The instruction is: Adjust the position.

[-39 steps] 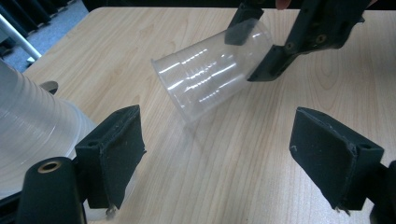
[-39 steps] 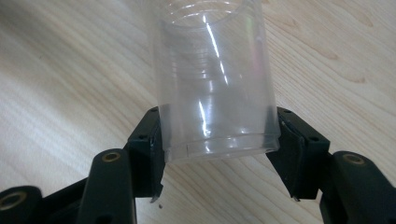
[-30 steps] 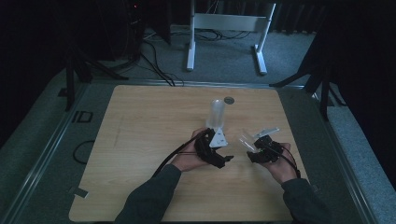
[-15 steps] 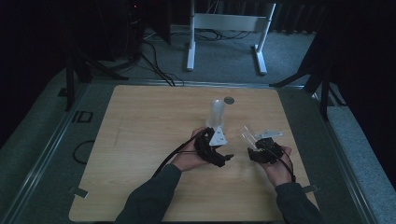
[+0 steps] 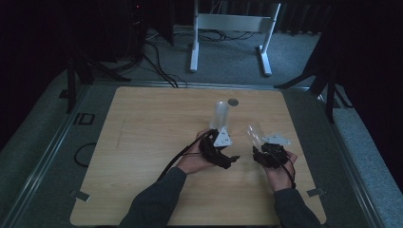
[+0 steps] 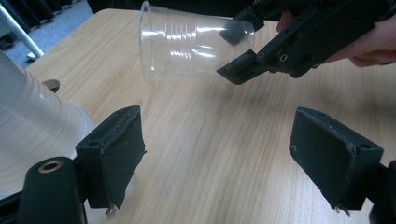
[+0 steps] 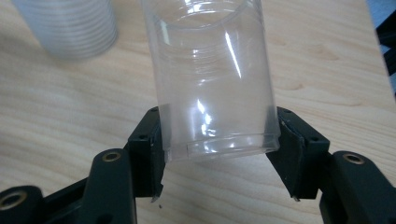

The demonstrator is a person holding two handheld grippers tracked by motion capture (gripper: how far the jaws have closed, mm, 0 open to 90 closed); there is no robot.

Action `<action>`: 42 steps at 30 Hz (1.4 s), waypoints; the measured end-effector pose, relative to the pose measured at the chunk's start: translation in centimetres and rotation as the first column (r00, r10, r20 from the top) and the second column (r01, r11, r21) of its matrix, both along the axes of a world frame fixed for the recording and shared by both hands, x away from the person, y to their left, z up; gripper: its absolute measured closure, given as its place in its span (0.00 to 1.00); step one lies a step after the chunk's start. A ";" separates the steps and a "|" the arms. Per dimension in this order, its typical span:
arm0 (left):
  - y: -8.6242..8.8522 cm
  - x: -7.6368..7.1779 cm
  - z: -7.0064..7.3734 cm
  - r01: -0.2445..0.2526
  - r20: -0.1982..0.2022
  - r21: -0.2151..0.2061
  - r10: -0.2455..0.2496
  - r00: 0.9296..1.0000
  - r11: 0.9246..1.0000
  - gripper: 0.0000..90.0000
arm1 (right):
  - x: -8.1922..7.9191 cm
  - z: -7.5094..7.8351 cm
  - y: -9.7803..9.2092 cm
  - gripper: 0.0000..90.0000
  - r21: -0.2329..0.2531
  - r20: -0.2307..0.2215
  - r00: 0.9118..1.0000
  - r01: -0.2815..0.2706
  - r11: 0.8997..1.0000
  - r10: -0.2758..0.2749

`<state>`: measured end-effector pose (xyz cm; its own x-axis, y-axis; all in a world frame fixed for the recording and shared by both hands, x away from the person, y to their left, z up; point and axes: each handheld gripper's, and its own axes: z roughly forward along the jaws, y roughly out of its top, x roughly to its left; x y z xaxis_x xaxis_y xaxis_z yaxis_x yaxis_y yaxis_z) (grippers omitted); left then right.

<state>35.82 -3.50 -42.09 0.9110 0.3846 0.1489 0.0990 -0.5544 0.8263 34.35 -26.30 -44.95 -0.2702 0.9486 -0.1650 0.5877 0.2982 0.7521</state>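
Note:
My right gripper (image 5: 259, 145) is shut on the base of a clear plastic cup (image 5: 253, 133), held tilted above the table with its mouth pointing away from the hand. In the right gripper view both pads clamp the clear plastic cup (image 7: 215, 79) near its bottom. A tall stack of clear cups (image 5: 221, 116) stands on the wooden table (image 5: 142, 142). My left gripper (image 5: 228, 160) is beside that stack, open with nothing between its pads (image 6: 112, 161). In the left gripper view the held cup (image 6: 187, 44) hangs ahead of it, with the stack (image 6: 32, 130) at its left.
A small round dark disc (image 5: 232, 101) lies near the table's far edge. Cables (image 5: 176, 159) trail from the left gripper across the table. A white metal stand (image 5: 228, 33) is on the floor beyond the table.
The right gripper has shifted slightly, lifting the cup a little away from the person. The left gripper and the stack have stayed put.

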 end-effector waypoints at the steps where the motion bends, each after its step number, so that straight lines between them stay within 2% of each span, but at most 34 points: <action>1: 0.0 0.0 0.0 0.000 0.000 0.000 0.000 1.000 1.000 0.20 | 0.0 0.0 0.0 0.46 0.000 0.000 1.000 0.000 1.000 0.000; 6: 0.0 0.2 0.2 -0.003 -0.014 -0.027 0.002 1.000 1.000 0.21 | -0.4 0.1 0.1 0.46 0.017 0.061 0.998 0.016 1.000 -0.017; 16: -0.1 0.4 0.2 -0.012 -0.027 -0.046 0.011 1.000 0.999 0.22 | -0.9 0.0 0.0 0.46 0.054 0.112 0.993 0.023 0.998 -0.029; 17: -0.2 0.5 0.2 -0.021 -0.032 -0.057 0.019 0.999 0.998 0.22 | -1.0 0.1 0.0 0.46 0.058 0.133 0.991 0.025 0.998 -0.032; 22: -0.3 0.8 0.2 -0.032 -0.045 -0.070 0.029 0.999 0.997 0.23 | -1.3 0.2 0.0 0.46 0.073 0.165 0.985 0.029 0.997 -0.041; 32: -0.6 1.5 -0.1 -0.058 -0.091 -0.094 0.049 0.995 0.994 0.26 | -1.7 0.4 0.1 0.46 0.084 0.190 0.981 0.030 0.996 -0.045; 35: -0.7 2.0 0.0 -0.074 -0.126 -0.119 0.059 0.990 0.990 0.26 | -1.8 0.5 0.1 0.46 0.090 0.196 0.980 0.027 0.996 -0.044; 42: -1.1 2.6 0.1 -0.091 -0.168 -0.153 0.065 0.984 0.984 0.27 | -2.0 0.7 0.2 0.46 0.099 0.214 0.976 0.021 0.995 -0.042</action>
<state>38.41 -4.58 -41.98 0.8842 0.4623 -0.0669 0.2762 -0.4020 0.8730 32.32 -26.15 -44.23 -0.2077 0.9703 -0.1243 0.4171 0.2028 0.8860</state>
